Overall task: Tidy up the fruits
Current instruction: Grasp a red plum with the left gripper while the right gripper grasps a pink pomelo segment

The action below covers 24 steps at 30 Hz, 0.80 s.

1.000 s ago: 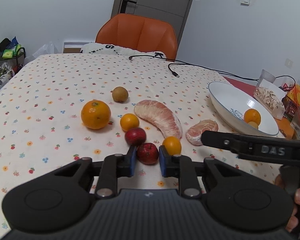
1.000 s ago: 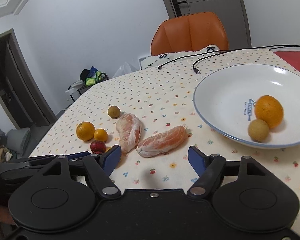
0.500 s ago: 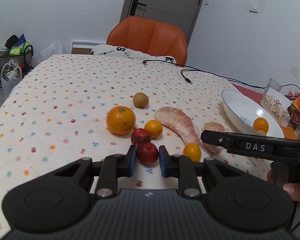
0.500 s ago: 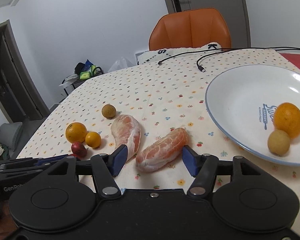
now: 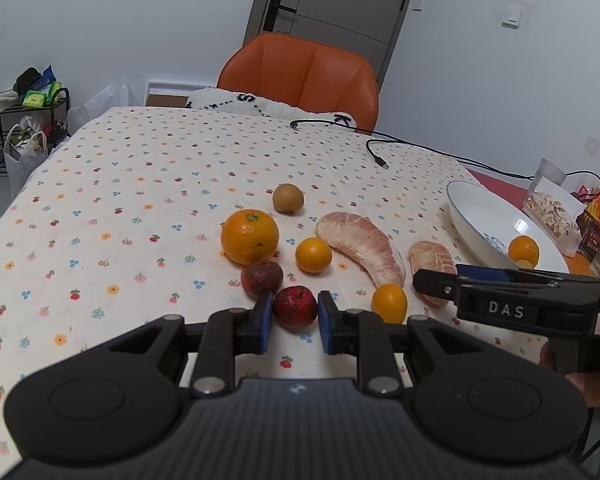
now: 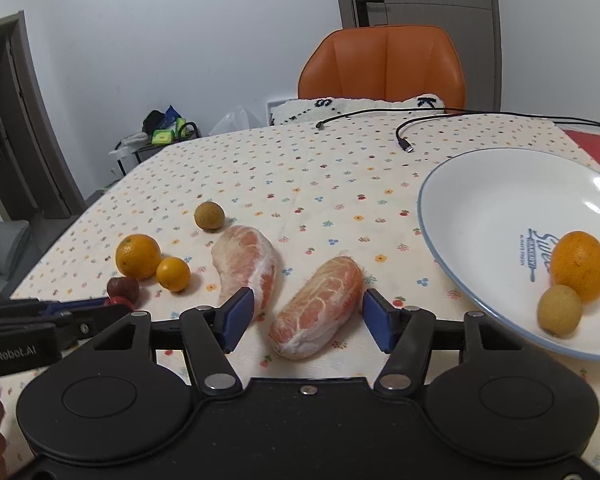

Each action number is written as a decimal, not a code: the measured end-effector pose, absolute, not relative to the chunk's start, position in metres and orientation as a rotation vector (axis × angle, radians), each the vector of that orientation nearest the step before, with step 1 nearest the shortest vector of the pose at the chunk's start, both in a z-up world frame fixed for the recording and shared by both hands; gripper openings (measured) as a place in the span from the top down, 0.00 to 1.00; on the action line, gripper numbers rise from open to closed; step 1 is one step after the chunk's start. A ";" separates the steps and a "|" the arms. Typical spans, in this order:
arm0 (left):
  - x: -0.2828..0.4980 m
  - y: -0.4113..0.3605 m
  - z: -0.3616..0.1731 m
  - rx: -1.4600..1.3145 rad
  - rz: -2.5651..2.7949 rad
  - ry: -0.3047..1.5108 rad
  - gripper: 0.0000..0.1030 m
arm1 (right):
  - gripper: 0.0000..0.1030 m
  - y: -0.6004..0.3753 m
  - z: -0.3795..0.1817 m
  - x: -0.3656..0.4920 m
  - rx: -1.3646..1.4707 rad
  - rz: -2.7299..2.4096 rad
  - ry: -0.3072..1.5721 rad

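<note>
"DAS" is printed on the right gripper; "GenRobot.AI" on the left gripper; "ALWAYS FRESH" inside the white bowl.

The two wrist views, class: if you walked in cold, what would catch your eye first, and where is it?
First, the left gripper shut on a small red fruit at the near edge of the flowered tablecloth. Next, the right gripper, open around the shorter peeled pomelo piece, with the longer piece to its left. Then the white plate on the right, holding an orange and a small tan fruit.
</note>
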<state>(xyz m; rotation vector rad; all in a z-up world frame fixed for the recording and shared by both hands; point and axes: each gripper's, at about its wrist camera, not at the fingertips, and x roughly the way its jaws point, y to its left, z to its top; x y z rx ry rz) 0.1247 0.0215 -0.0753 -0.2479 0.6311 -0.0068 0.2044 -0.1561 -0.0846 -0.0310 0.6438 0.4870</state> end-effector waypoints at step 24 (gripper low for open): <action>0.119 0.027 -0.073 -0.266 0.009 0.614 0.78 | 0.62 -0.151 -0.085 0.206 -0.120 0.442 0.620</action>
